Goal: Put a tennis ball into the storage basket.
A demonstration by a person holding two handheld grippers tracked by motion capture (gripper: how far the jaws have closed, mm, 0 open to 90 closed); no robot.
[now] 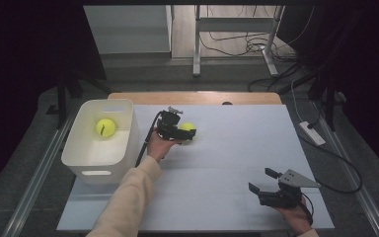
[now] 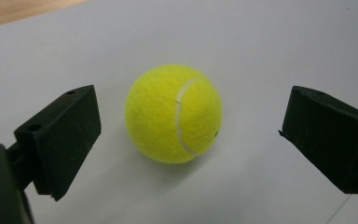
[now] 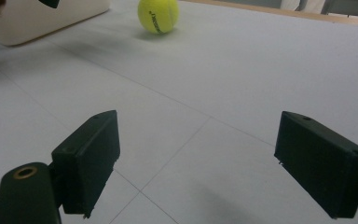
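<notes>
Left tongs [image 2: 186, 140]: spread wide, one jaw either side of the tennis ball [image 2: 173, 113], neither jaw touching it. In the high view the left tongs [image 1: 183, 132] sit low over the bench [image 1: 237, 148], just right of the white bin [image 1: 106, 143]. The ball [image 1: 188, 129] rests on the bench surface between the jaws, not lifted.

Right tongs [image 3: 200, 163]: also spread, holding nothing, parked near the front right corner of the bench [image 1: 264, 183], well apart from the work. Their camera shows the ball [image 3: 157, 15] far off, beside the bin wall [image 3: 42, 18].

A second ball [image 1: 105, 127] already lies inside the bin.

Judgement: the step in hand appears to be closing on the ball for transfer to the bin.

Risks noted:
- The ball is round and free to roll. If one jaw reaches it before the other, it may be nudged out of the gap.
- A closure landing above or below the ball's widest part could squeeze it out upward or forward.
- The felt gives; a light pinch may let it slip during the carry.
- The bin wall stands tall close by; a low carry could strike the rim and knock the ball loose.
</notes>
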